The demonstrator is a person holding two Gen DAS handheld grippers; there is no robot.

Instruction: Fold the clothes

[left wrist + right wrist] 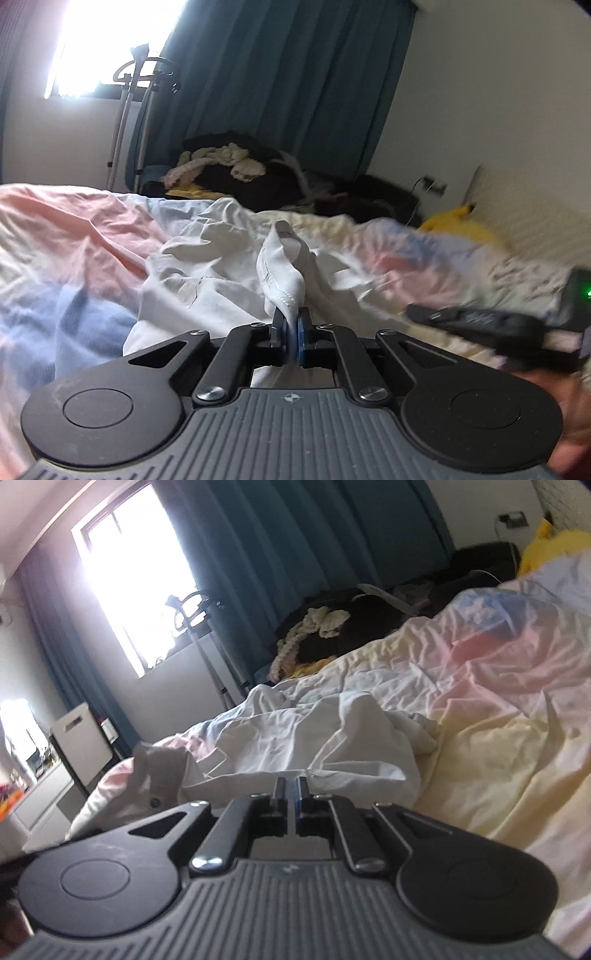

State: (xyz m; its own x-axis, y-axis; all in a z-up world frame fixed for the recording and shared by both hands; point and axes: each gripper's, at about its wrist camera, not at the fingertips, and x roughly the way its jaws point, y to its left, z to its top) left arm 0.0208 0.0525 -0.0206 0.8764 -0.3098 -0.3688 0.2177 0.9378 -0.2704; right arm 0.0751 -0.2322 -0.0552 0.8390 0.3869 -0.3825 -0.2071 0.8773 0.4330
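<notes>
A crumpled white garment [221, 266] lies in the middle of the bed. My left gripper [291, 325] is shut on a raised fold of it, and the fold stands up past the fingertips with a stitched hem showing. The right gripper [415, 311] appears blurred at the right edge of the left wrist view, low over the bedding. In the right wrist view the same garment [314, 734] spreads ahead, its hem right at the tips of my right gripper [293, 786]. Those jaws stand almost together. A pale strip fills the slit, and I cannot tell whether it is cloth.
A rumpled pastel duvet [74, 240] [498, 720] covers the bed. A pile of dark and cream clothes [236, 166] [332, 627] lies at the far side under the teal curtain [295, 74]. A yellow plush [458, 221] sits at the headboard. A steamer stand [125, 103] stands by the window.
</notes>
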